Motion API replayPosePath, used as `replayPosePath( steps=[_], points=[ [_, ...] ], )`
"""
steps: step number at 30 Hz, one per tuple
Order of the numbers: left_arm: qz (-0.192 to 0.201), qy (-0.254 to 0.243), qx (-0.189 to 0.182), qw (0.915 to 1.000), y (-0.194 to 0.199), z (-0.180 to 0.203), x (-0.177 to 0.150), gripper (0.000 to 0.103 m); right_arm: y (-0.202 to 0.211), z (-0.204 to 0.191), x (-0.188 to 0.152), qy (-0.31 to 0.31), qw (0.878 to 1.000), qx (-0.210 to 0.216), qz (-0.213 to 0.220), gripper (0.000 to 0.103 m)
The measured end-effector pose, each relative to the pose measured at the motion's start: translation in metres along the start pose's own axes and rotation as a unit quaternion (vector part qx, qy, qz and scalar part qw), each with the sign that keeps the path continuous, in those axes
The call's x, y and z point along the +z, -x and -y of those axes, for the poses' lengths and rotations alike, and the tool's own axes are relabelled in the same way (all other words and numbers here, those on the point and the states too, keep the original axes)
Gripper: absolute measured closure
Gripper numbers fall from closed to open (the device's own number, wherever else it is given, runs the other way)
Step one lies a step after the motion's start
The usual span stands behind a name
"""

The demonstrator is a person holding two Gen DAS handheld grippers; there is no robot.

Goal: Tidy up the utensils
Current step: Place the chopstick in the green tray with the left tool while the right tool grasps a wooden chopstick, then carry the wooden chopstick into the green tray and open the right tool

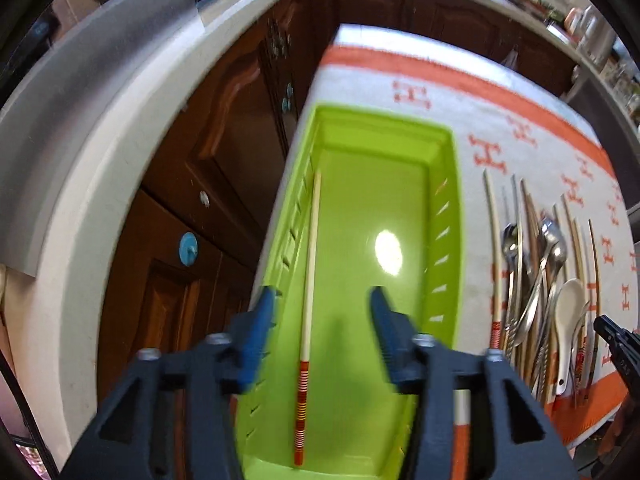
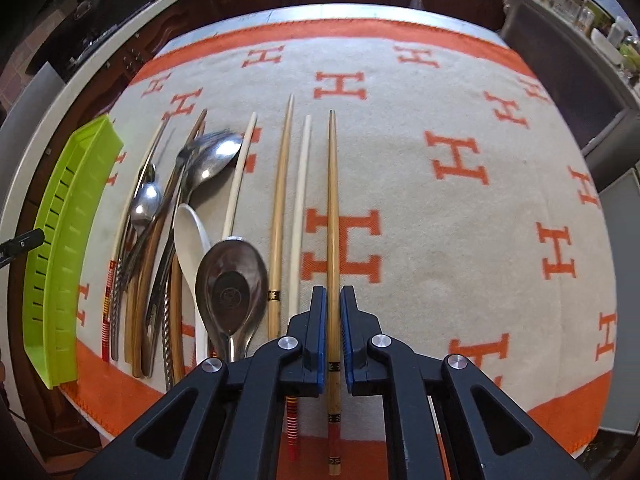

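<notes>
Orange "H" letters (image 2: 346,240) pattern cream blanket (image 2: 440,220).

Bright daylight, a white glare spot on the green tray (image 1: 440,152) floor, motion blur in the left view, fisheye bending at edges.

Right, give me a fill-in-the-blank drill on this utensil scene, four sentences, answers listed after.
1. The green tray holds just one ____.
2. The right gripper has its jaws on either side of a ____ chopstick.
3. The left gripper hovers over the tray with its jaws ____.
4. The white spoon lies on the ____-patterned cloth.

Answers: chopstick; bamboo; open; H
</notes>
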State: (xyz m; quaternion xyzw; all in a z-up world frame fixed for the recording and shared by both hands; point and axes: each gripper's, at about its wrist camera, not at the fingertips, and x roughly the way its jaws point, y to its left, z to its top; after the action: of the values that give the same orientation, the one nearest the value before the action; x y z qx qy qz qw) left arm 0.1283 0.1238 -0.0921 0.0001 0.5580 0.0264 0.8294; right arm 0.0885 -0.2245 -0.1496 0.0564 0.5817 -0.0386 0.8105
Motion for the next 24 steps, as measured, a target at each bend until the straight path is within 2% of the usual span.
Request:
replayPosePath(
  steps=[4,10,13,17,20,24],
  points=[
    [0.049,0.002,-0.014,0.9987,0.027,-0.001,-0.002,0.036,0.029,0.01,0.004,-0.031,0.999,0.026,0.02,0.096],
    [0.093,0.013,-0.006,0.9956,0.063,0.002,-0.011,0.032,0.079,-0.009,0.011,-0.055,0.99,0.125,0.033,0.096],
    [0.104,0.018,0.01,0.9944,0.071,0.002,-0.022,0.024,0.097,-0.041,0.019,-0.039,0.986,0.161,0.03,0.096],
    [0.121,0.027,0.029,0.9918,0.081,-0.007,-0.034,0.024,0.114,-0.095,0.027,-0.012,0.979,0.202,0.027,0.096],
    [0.118,0.038,0.043,0.9913,0.08,-0.02,-0.038,0.024,0.121,-0.137,0.031,0.0,0.975,0.222,0.022,0.096],
    [0.11,0.049,0.084,0.9892,0.076,-0.041,-0.042,0.024,0.114,-0.182,0.034,0.002,0.972,0.233,0.007,0.096]
  ],
)
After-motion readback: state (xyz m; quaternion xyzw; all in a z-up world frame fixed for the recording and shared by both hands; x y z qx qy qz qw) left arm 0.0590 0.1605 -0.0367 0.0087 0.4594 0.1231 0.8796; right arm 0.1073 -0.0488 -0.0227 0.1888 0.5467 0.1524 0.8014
